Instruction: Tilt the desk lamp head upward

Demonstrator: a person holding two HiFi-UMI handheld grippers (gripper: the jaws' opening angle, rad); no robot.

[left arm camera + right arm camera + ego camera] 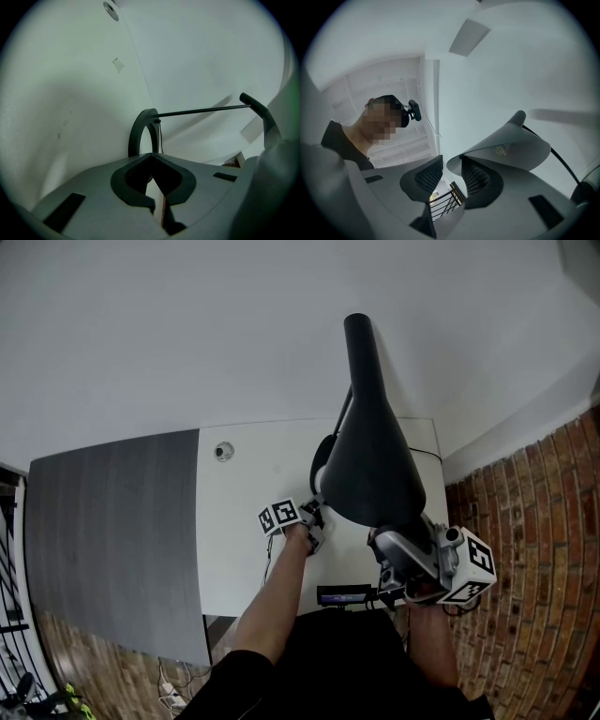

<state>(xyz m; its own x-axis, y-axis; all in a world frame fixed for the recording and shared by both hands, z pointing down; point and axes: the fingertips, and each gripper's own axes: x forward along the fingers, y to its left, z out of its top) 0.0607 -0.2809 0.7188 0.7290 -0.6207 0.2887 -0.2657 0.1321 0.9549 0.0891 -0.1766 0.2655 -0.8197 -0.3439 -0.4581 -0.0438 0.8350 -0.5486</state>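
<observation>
1. Lamp head (371,460): dark cone standing over the white desk (239,549). In the head view its long axis runs from the narrow neck at the far end to the wide rim (394,519) at the near end, towards the person.

2. Right gripper (450,169): sits just under the near rim and is the closer of the two tools to it. It is aimed upward, so its own view looks into the underside of the cone. Jaws are spread with a clear gap. The rim edge lies against or just beside one jaw, and contact cannot be told. Nothing is pinched.

3. Left gripper (151,155): low over the desk, to the left of the lamp. Jaw tips are pressed together with nothing between them. The ring base (138,136) stands just beyond the tips, with the thin rod (201,111) running off to the right. Whether the tips touch the base cannot be told.

4. Deciding relation: the rim lies directly above the right gripper's jaws. Judged from this, the tilt calls for closing on the rim or pushing it up from below, while the left gripper is placed to steady the base.
</observation>
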